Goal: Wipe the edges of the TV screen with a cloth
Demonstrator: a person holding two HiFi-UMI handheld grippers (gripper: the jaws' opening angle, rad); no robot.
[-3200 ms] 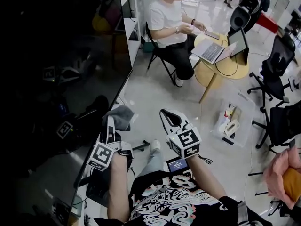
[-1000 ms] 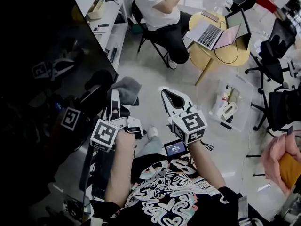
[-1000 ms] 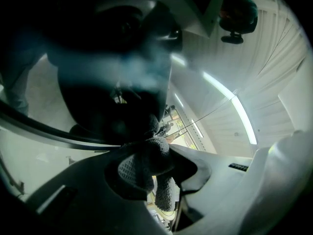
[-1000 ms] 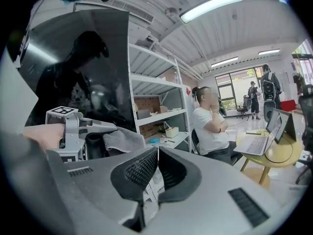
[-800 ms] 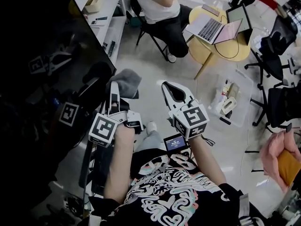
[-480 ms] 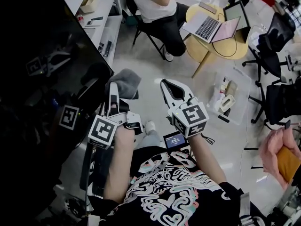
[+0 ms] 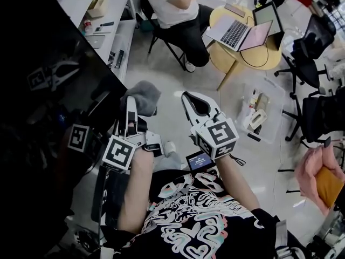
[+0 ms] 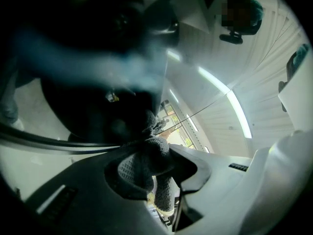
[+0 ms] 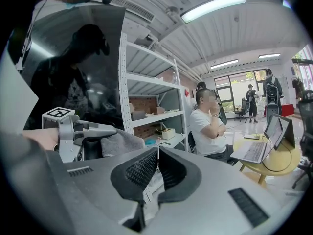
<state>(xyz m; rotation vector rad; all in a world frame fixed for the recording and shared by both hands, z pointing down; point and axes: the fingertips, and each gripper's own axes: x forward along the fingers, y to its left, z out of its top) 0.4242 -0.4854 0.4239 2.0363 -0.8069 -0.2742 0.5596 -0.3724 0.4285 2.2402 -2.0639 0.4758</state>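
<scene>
We count two grippers, the left gripper (image 7: 128, 108) and the right gripper (image 7: 193, 102), and each one carries one marker cube (image 7: 119, 153). There is one grey cloth (image 7: 143, 95) and one TV screen (image 7: 48, 107). One round table (image 7: 245, 63) bears two laptops (image 7: 233, 32), as far as we can tell. We see one seated person (image 7: 171, 4), at least two black office chairs (image 7: 310, 42) and one clear plastic box (image 7: 277, 125). In the right gripper view, two more people (image 9: 251, 99) stand far behind.
</scene>
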